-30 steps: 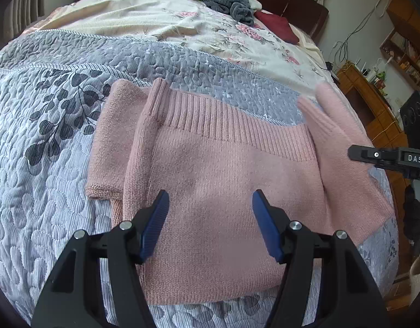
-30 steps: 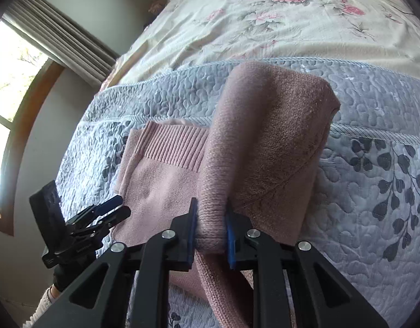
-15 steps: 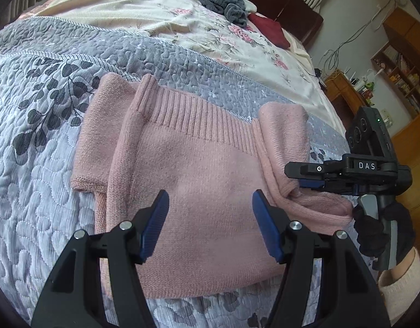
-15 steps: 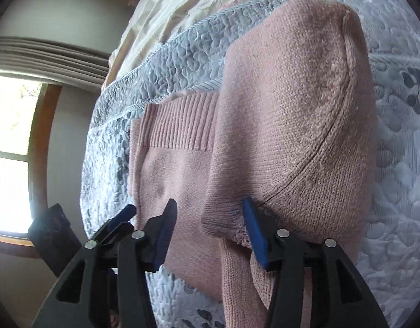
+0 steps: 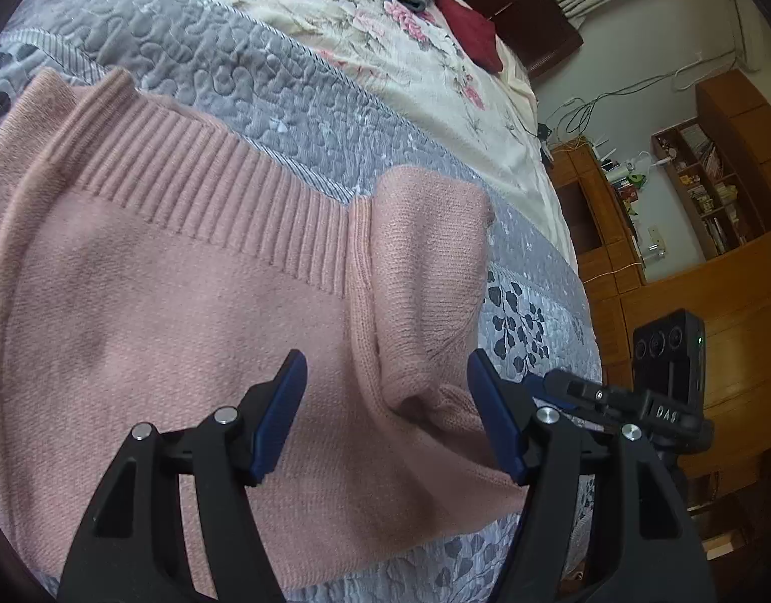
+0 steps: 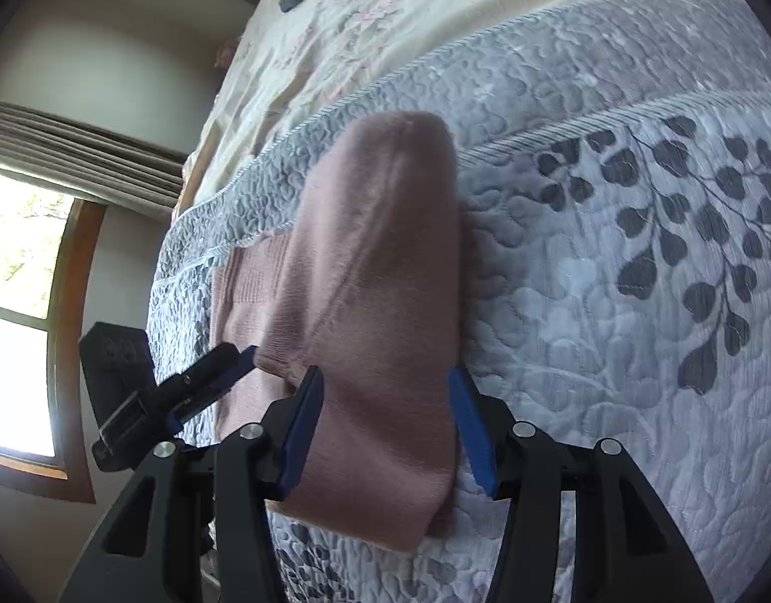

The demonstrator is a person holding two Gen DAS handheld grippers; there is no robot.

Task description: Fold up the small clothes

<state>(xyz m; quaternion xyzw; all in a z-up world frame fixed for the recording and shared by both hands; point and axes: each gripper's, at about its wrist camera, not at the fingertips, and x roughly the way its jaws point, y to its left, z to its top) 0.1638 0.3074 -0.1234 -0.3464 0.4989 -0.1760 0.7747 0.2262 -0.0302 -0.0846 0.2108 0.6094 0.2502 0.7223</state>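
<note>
Pink sweater (image 5: 149, 311) cut off at left; both hand-held grippers (image 5: 385, 412) (image 6: 385, 427) spread apart, gripping nothing

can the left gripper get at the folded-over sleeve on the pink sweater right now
Probably yes. The left gripper is open and hangs just above the sweater, with the folded sleeve directly ahead and nothing lying over it. The right gripper, also open, is close beside it.

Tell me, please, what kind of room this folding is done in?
Most likely a home bedroom. The pink knit sweater lies on a bed with a grey quilted bedspread; a dark wooden headboard stands at the far end, wooden bookshelves line the wall, and a curtained window is nearby.
</note>
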